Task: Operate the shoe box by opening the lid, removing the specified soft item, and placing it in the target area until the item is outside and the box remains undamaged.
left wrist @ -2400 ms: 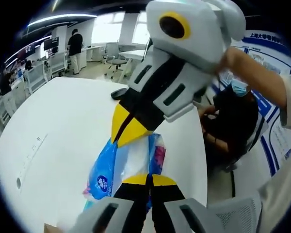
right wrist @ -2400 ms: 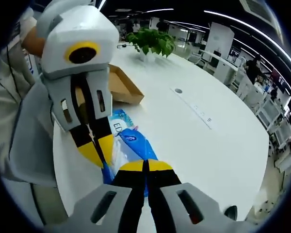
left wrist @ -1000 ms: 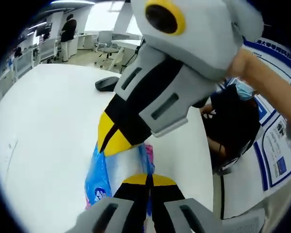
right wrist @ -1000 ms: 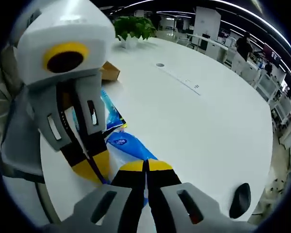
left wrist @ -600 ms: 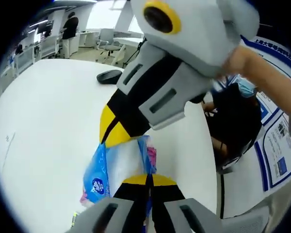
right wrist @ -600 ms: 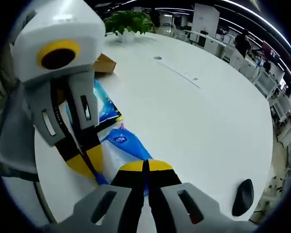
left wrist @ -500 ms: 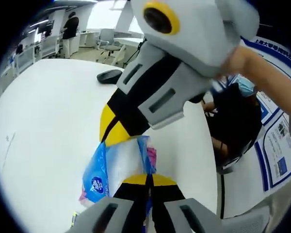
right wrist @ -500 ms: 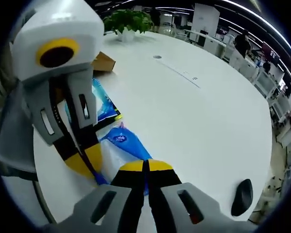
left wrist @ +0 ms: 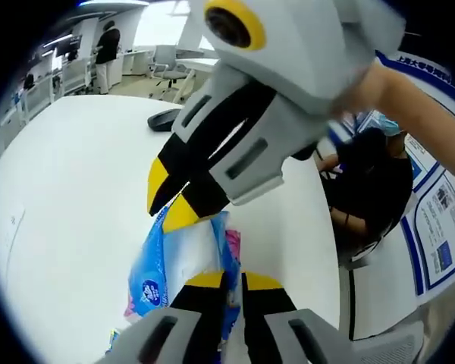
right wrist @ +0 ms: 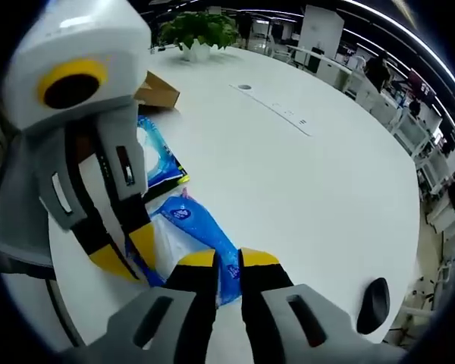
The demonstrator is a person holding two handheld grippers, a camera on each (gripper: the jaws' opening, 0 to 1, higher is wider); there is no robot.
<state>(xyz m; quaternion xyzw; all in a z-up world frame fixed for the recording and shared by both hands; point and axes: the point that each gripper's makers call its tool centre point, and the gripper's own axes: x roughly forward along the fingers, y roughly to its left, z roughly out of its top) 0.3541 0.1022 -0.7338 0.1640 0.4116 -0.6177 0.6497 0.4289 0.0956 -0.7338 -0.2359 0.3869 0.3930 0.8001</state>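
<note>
Blue and white plastic wraps the soft pack [right wrist: 191, 236], which lies on the white surface [right wrist: 311, 182] just ahead of the right gripper [right wrist: 227, 262] and partly under its yellow tips. That gripper's jaws stand a little apart with the pack's near edge showing in the gap; whether they touch the wrapper cannot be told. In the right gripper view the left gripper [right wrist: 127, 254] comes in from the left side, its own yellow-tipped jaws parted and set against the pack's left edge. Beyond those jaws and further left lies a second blue packet [right wrist: 158, 161], flat on the surface, and past it a corner of the brown cardboard shoe box [right wrist: 158, 91]. A potted green plant [right wrist: 193, 32] stands at the far end of the surface, and a dark computer mouse [right wrist: 374, 302] sits to the right of the right jaws, well apart from the pack.

In the left gripper view the same soft pack [left wrist: 183, 256] shows its white middle, blue side and pink end just ahead of the left gripper [left wrist: 233, 280], whose jaws are slightly open over the pack's near end. The right gripper [left wrist: 165, 199] reaches down from above, its jaws spread, the lower tip resting at the pack's far edge. A dark mouse [left wrist: 164, 119] lies further off on the surface [left wrist: 68, 189], and a seated person [left wrist: 368, 182] is to the right of it
</note>
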